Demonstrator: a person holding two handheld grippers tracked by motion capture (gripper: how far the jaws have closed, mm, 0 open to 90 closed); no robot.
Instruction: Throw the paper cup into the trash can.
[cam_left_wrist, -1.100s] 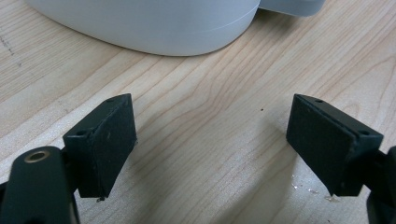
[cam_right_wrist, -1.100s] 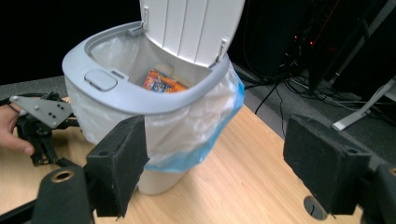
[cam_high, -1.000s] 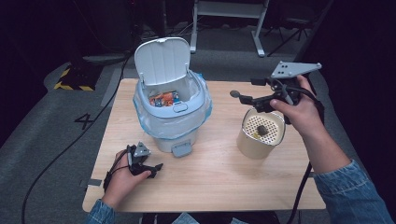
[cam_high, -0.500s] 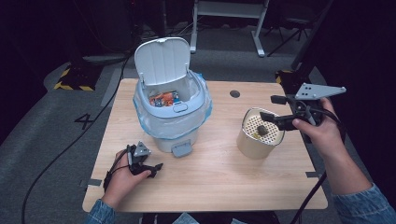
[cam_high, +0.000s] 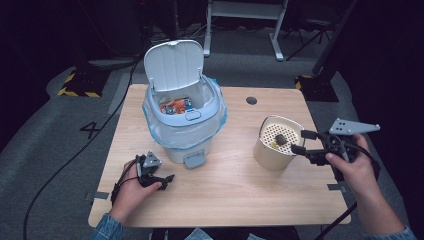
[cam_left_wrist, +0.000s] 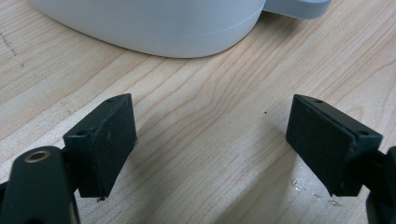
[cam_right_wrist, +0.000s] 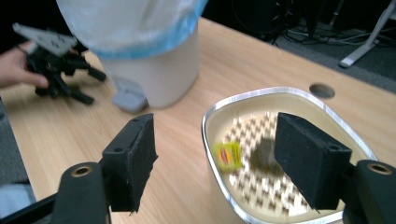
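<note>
The cream strainer cup (cam_high: 274, 145) stands on the wooden table (cam_high: 240, 185), well to the right of the white pedal bin (cam_high: 184, 120) as the high view shows it, toward the table's right edge. Inside it, on the perforated floor, lie a dark lump (cam_high: 280, 139) and a small yellow piece (cam_high: 273, 145); the right gripper view shows these closer, the yellow piece (cam_right_wrist: 227, 155) bearing a red mark and the dark lump (cam_right_wrist: 264, 154) just beside it, both blurred.

The right gripper (cam_high: 300, 142) is at the cup's right rim, its jaws about half spread. They have just been closing, and the cup's near rim (cam_right_wrist: 219, 179) sits between them, one jaw outside the wall and one over the inside; the pads do not yet press on it, so nothing is grasped.

The left gripper (cam_high: 167, 179) rests low on the table in front of the bin and to the bin's left, well apart from the cup. Its own view shows both pads (cam_left_wrist: 109, 140) spread wide over bare wood, released, with the bin's rounded base (cam_left_wrist: 154, 28) just beyond them.

The high view alone shows the bin's lid (cam_high: 174, 65) raised, the blue-edged liner and an orange packet (cam_high: 175, 106) inside. The right gripper view adds the bin's grey pedal (cam_right_wrist: 128, 95) and, left of the bin, the person's other hand (cam_right_wrist: 16, 70).
</note>
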